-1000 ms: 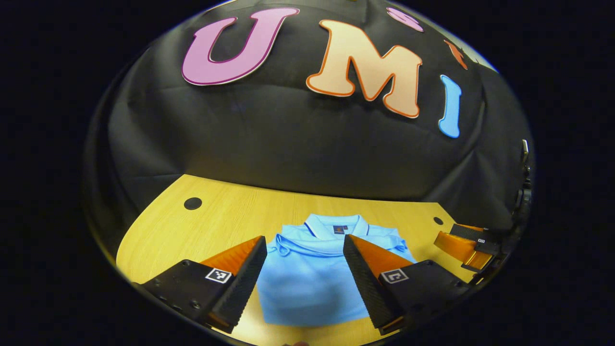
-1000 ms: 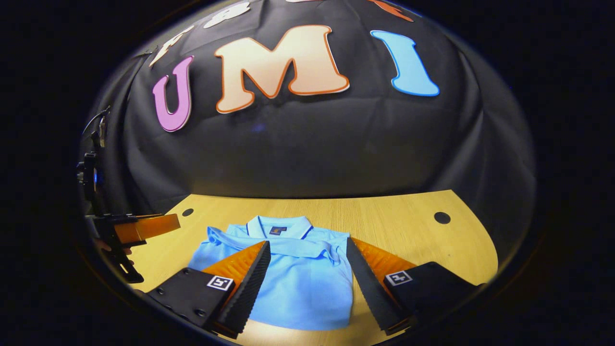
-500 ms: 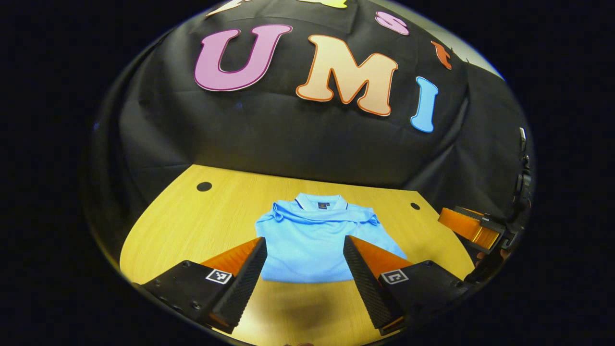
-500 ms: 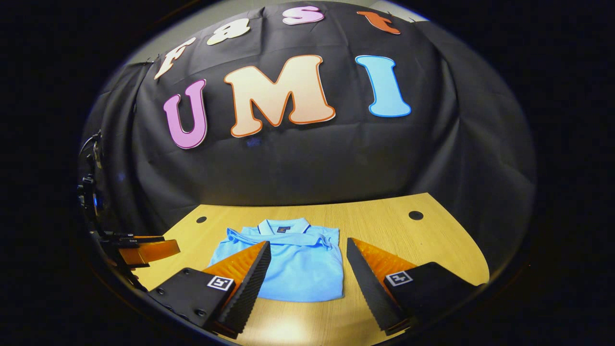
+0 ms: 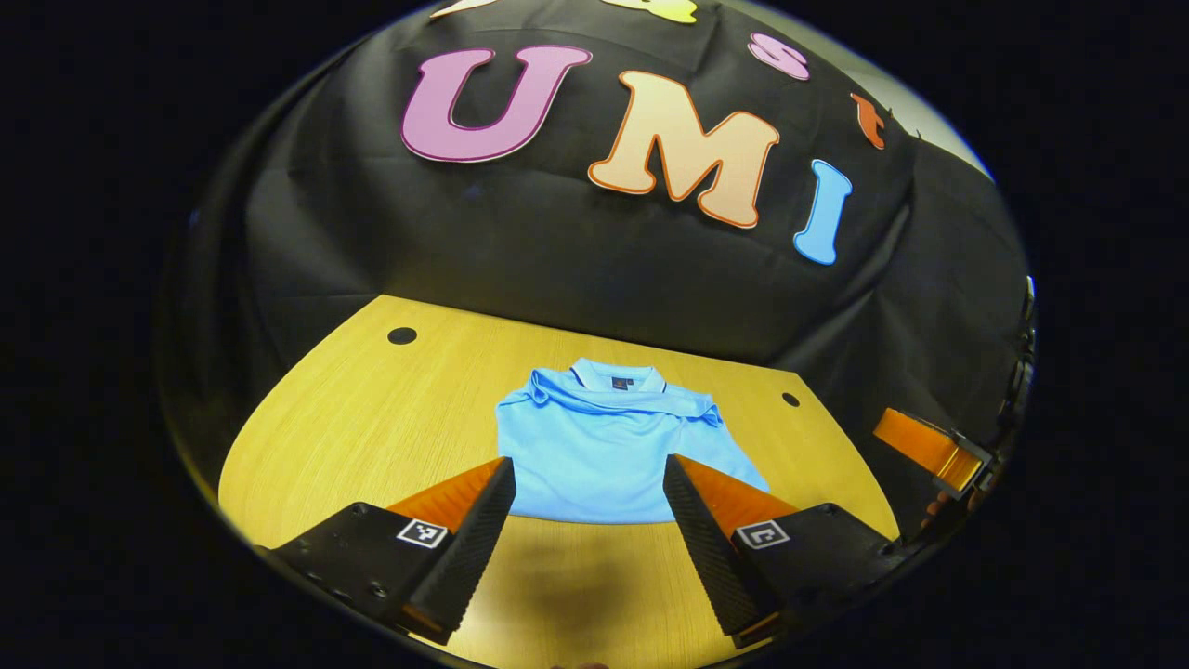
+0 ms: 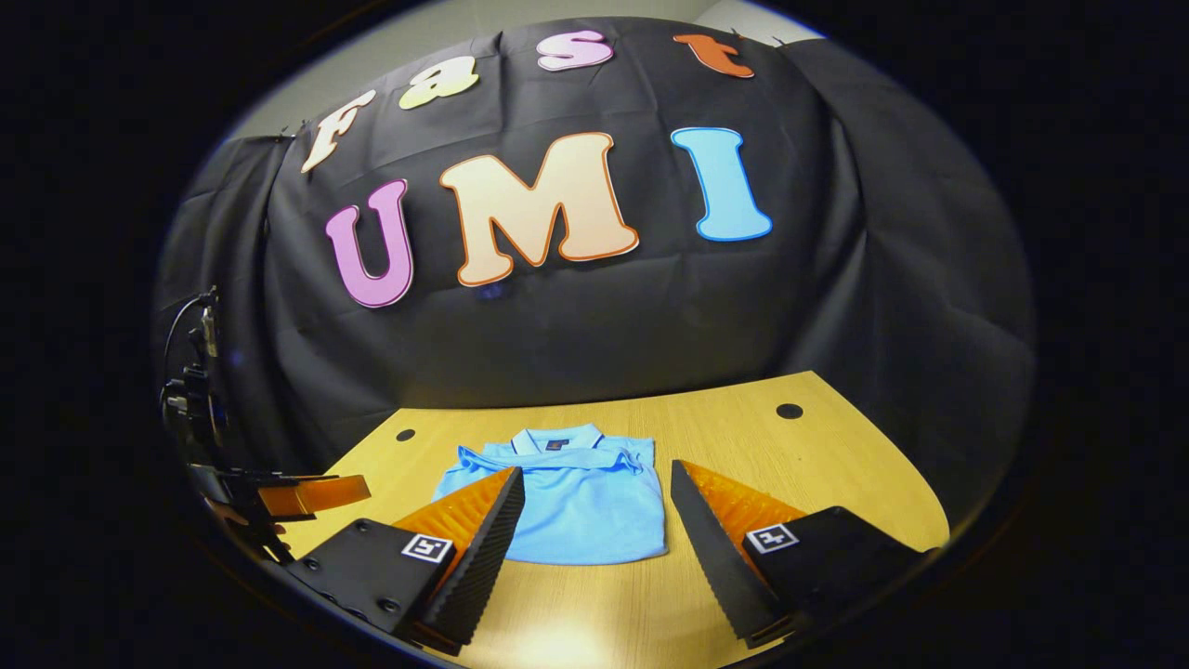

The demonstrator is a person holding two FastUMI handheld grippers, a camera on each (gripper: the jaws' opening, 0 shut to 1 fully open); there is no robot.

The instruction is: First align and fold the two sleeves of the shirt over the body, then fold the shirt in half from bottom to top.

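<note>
- Shirt [image 5: 608, 446] folded flat mid-table [image 5: 390, 418], collar toward the wall; sleeves across the chest, hem apparently doubled up; looks finished.
- Left gripper [image 5: 587, 520] and right gripper [image 6: 594, 530] both wide apart, holding nothing, clear of the cloth.
- Lower layer hidden beneath; near corners masked by fingers.

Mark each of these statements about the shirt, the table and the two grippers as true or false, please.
1. The blue shirt lies folded on the wooden table, collar toward the wall. True.
2. The left gripper is shut on the shirt's hem. False: it is open, holding nothing.
3. The right gripper is open, with the shirt ahead between its fingers. True.
4. A sleeve sticks out sideways across the table. False: both sleeves lie folded over the body.
5. The shirt hangs over the table's near edge. False: bare wood shows in front of it.
</note>
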